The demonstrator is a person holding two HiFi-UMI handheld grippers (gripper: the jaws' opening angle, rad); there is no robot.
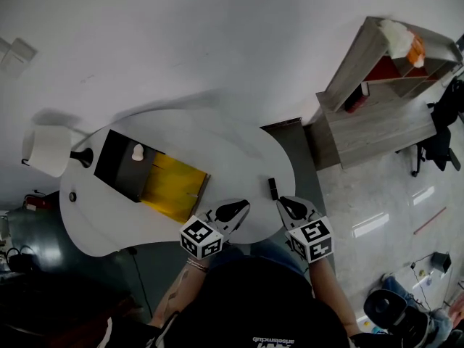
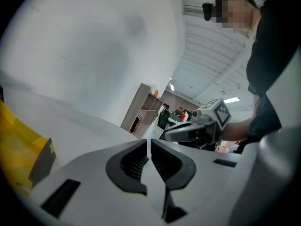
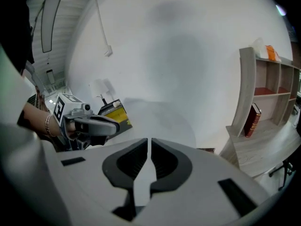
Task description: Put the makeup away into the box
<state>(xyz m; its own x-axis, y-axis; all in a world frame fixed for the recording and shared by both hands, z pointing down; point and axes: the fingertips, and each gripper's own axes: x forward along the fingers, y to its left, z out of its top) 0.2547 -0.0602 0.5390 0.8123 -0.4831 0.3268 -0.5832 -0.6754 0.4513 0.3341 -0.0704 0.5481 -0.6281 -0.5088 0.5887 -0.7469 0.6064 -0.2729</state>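
Observation:
An open box (image 1: pixel 156 176) with a black lid and a yellow inside lies on the left part of the white table (image 1: pixel 239 158). A small white item (image 1: pixel 137 151) rests on the lid. A slim black makeup piece (image 1: pixel 273 188) lies near the table's front edge. My left gripper (image 1: pixel 241 206) and right gripper (image 1: pixel 284 202) hover side by side just in front of it, both shut and empty. In the left gripper view the jaws (image 2: pixel 149 141) meet, with the yellow box (image 2: pixel 23 149) at the left. In the right gripper view the jaws (image 3: pixel 149 141) meet too, with the box (image 3: pixel 115 113) beyond.
A white lamp (image 1: pixel 49 149) stands at the table's far left end. A wooden shelf unit (image 1: pixel 384 85) with a red book (image 3: pixel 252 119) stands on the floor to the right. Cables and gear lie on the floor at the lower right.

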